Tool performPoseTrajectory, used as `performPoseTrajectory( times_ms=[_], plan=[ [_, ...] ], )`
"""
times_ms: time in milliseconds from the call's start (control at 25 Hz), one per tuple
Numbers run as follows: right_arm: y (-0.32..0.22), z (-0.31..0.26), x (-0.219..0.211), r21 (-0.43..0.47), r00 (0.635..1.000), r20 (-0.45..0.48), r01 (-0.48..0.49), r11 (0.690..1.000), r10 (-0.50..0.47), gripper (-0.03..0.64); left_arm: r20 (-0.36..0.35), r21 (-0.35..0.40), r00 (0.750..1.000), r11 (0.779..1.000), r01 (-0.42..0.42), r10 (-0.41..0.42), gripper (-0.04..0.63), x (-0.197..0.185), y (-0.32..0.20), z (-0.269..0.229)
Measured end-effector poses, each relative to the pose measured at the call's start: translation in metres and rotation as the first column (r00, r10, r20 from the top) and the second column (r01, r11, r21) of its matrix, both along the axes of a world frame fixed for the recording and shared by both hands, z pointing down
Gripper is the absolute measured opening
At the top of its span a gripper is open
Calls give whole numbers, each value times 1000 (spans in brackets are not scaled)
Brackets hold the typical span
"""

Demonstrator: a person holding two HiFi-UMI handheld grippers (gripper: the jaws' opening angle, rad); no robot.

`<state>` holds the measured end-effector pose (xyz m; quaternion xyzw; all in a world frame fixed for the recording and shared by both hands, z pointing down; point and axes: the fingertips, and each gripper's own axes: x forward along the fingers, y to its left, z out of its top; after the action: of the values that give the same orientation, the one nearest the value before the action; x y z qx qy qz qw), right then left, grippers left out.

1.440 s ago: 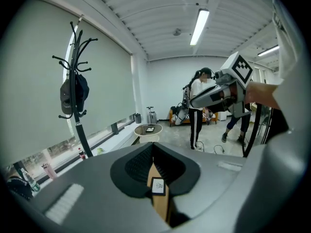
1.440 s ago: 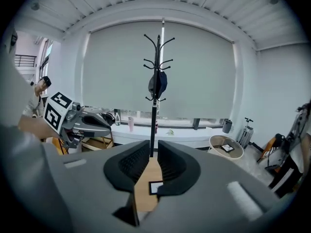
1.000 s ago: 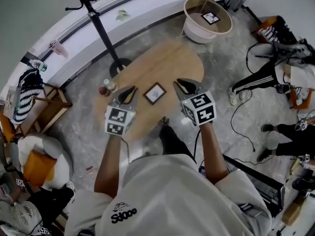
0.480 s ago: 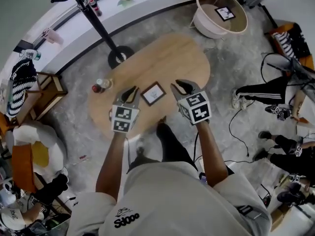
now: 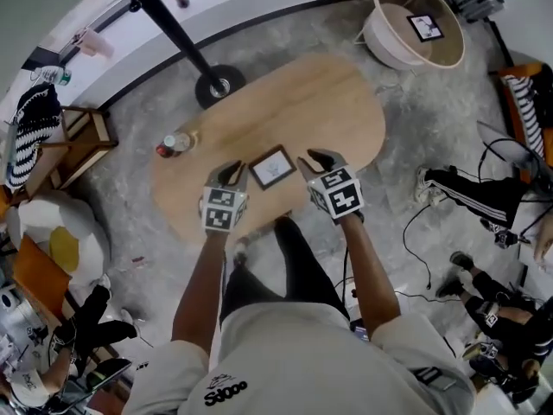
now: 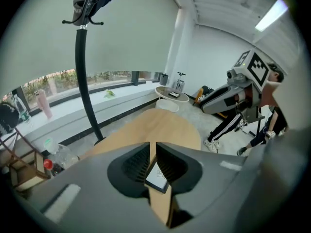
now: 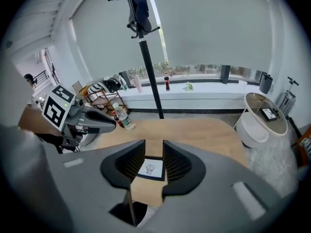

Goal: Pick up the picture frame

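Observation:
A small dark-edged picture frame (image 5: pixel 272 166) with a white picture lies flat on the oval wooden table (image 5: pixel 294 93). My left gripper (image 5: pixel 232 174) hovers just left of it, jaws a narrow slit apart with nothing between them. My right gripper (image 5: pixel 314 159) hovers just right of it, and its jaws are opening with nothing between the pads. In the left gripper view the frame (image 6: pixel 157 177) shows on the table beyond the gripper (image 6: pixel 153 148). The right gripper view shows the frame (image 7: pixel 151 169) beyond the wider gap of the right gripper (image 7: pixel 154 145).
Two bottles (image 5: pixel 173 143) stand at the table's left end. A coat stand's round base (image 5: pixel 218 85) sits on the floor behind the table. A round basket-like stand (image 5: pixel 399 43) is at the back right, a wooden chair (image 5: pixel 78 141) at the left, and people's legs (image 5: pixel 467 188) and cables at the right.
Both grippers have come down toward the table and now flank the picture frame closely. The right gripper's jaws have spread wider. The frame has not moved.

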<state>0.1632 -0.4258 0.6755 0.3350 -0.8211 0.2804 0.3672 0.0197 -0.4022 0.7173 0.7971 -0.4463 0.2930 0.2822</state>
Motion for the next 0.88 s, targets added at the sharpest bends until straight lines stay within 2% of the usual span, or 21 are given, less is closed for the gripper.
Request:
performPoseTrajectory(
  times_ms=[240,560,640,760,880],
  plan=[
    [-10,54,-4,-70,1000,8,23,997,-22,120,-25,-92,994,991,99,-102,60,8,-2,54],
    [-13,134,-15,-149,999,-3,39,988,-40,132,-31,-186,979,963,193,-202,75,16,7,123],
    [-12,157,-18,-166,998,-11,51,985,-54,135,-27,-224,974,951,214,-226,90,14,13,144],
    [-8,191,-21,-191,996,-32,79,978,-87,138,-33,-299,961,920,253,-275,115,12,22,177],
    [0,223,-20,-225,993,-55,94,970,-109,138,-30,-339,947,895,291,-320,118,12,32,204]
  ],
)
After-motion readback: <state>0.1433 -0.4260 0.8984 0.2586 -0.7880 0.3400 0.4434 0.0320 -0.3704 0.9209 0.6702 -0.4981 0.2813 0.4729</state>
